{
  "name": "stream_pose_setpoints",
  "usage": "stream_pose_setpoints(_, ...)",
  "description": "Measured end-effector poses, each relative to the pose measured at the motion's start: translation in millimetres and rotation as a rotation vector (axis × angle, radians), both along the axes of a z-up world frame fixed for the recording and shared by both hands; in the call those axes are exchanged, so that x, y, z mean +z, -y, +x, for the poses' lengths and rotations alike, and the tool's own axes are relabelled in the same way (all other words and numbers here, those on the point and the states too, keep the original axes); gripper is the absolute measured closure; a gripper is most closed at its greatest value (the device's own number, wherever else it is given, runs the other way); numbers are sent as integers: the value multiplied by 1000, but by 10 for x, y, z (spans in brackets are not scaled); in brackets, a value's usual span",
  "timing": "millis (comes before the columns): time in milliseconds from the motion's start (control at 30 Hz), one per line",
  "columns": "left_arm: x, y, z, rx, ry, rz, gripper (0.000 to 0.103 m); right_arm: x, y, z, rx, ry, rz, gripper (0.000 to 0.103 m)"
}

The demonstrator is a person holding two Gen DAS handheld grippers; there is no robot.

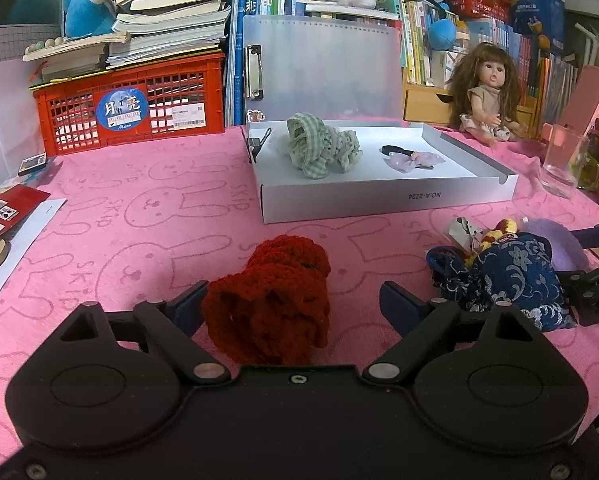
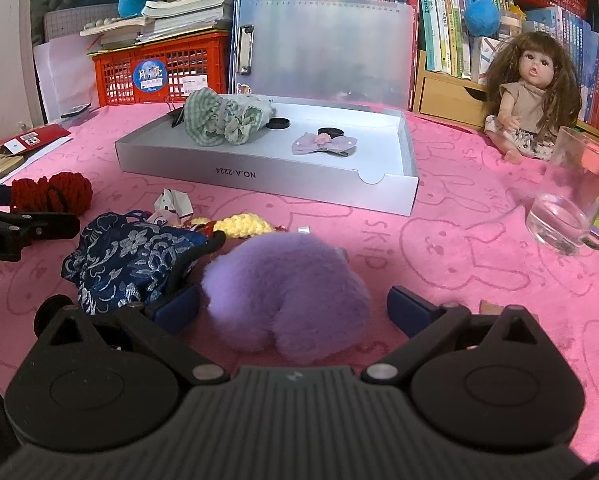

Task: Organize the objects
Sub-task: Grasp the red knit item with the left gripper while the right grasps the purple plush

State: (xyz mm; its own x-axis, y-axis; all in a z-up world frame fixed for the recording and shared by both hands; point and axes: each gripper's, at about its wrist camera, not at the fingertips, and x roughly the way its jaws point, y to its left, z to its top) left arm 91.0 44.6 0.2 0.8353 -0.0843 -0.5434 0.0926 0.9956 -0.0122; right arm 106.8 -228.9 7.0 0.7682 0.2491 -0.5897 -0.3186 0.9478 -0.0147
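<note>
Red knitted piece (image 1: 271, 308) between spread left fingers (image 1: 189, 304), purple fluff (image 2: 287, 300) between spread right fingers (image 2: 411, 312)

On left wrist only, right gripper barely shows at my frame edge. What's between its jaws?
Observer: A purple plush. The right gripper has its jaws open either side of it, with a gap on the right.
Operator: Anything crowding it?
Observer: The blue patterned pouch lies right beside its left finger.
Operator: Anything in the box hidden from me?
Observer: A black round lid behind the green checked cloth in the white box.
</note>
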Motion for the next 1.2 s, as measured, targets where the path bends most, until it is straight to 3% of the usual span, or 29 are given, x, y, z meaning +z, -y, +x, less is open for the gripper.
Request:
stream_pose_setpoints(100, 1, -6, 4, 0, 3, -5, 24, -1, -5, 12, -3, -1, 4, 0)
stream_pose_setpoints(333, 11, -34, 10, 13, 2, -21, 57, 28, 13, 11, -9, -8, 35, 2)
stream_pose_setpoints(567, 36, -68, 4, 26, 1, -40, 61, 62, 14, -10, -10, -2, 47, 8)
stream_pose_setpoints(833, 63, -69, -10, 33, 5, -51, 62, 88, -22, -48, -9, 10, 33, 26)
stream_pose_setpoints(1200, 182, -44, 0, 45, 40, -59, 64, 221, 0, -83, -30, 60, 33, 27)
